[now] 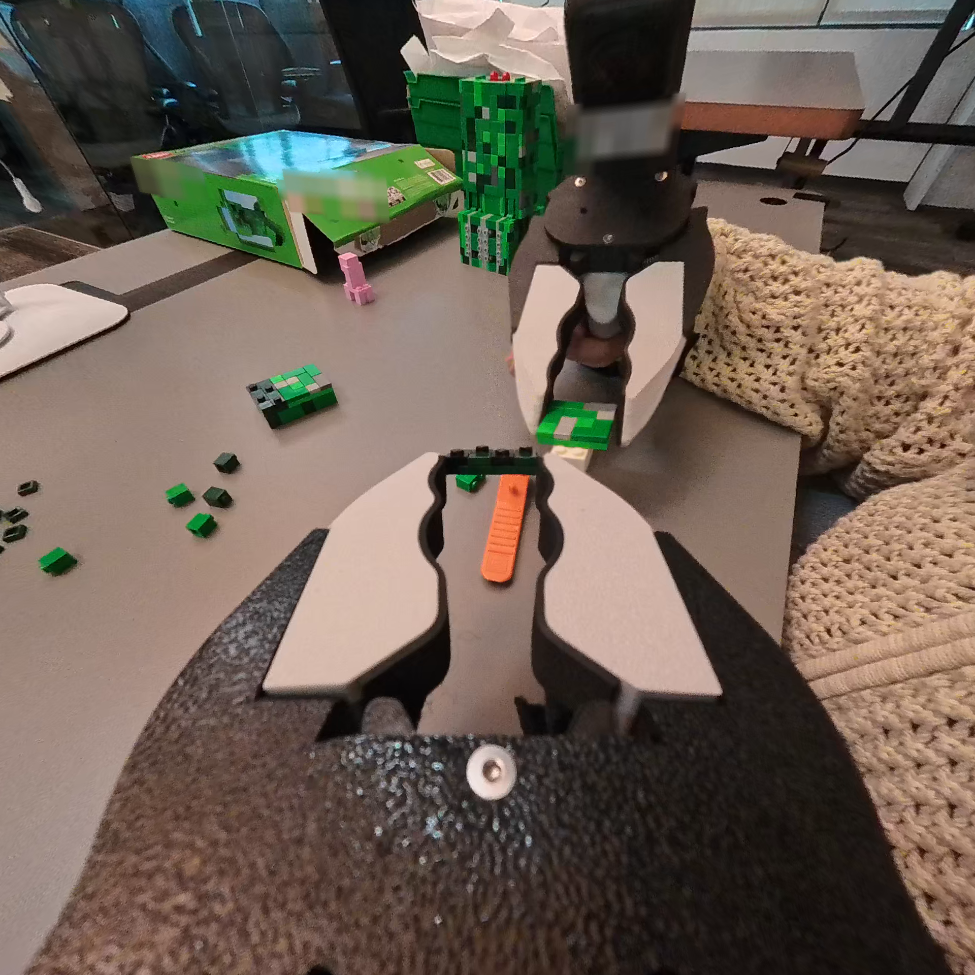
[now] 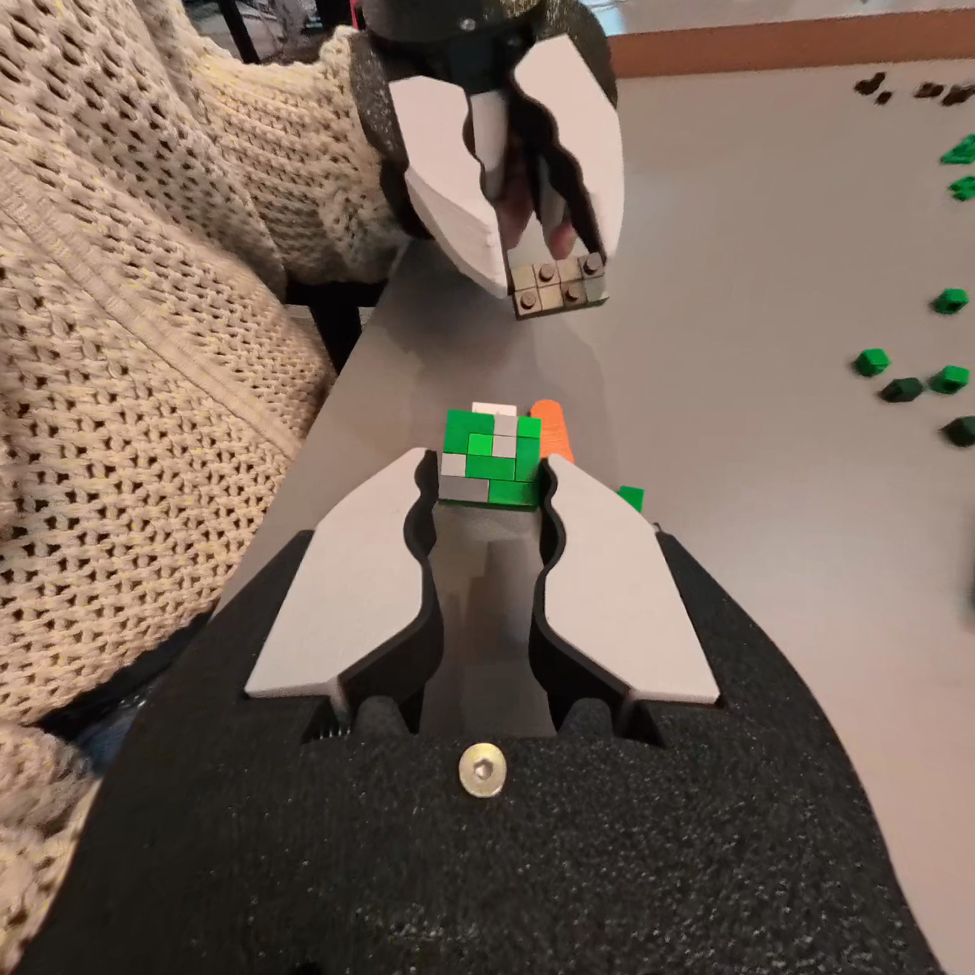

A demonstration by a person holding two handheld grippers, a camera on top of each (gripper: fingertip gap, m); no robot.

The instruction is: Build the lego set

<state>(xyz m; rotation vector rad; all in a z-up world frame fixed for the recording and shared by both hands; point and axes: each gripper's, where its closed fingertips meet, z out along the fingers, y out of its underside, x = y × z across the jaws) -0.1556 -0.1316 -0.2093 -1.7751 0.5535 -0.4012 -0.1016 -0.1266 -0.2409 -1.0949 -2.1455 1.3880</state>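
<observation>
My left gripper (image 1: 493,461) is shut on a dark studded plate piece (image 1: 493,459), held above the grey table (image 1: 158,607); it shows in the right wrist view (image 2: 556,287) too, with the plate (image 2: 559,289) at its tips. My right gripper (image 2: 490,475) is shut on a green and grey tiled panel (image 2: 490,459); it also shows in the left wrist view (image 1: 577,422) just beyond my left gripper, holding the panel (image 1: 577,424). The two held pieces are close together but apart. A white brick (image 1: 572,458) lies under the panel.
An orange brick separator (image 1: 505,527) lies below my left gripper. A green-black sub-build (image 1: 293,393), loose green pieces (image 1: 200,524), a pink figure (image 1: 356,279), a tall green figure (image 1: 498,169) and the set box (image 1: 285,190) are on the table. A knitted sleeve (image 1: 844,369) is at the right. Across from one pair of fingers to the other is roughly 7 cm.
</observation>
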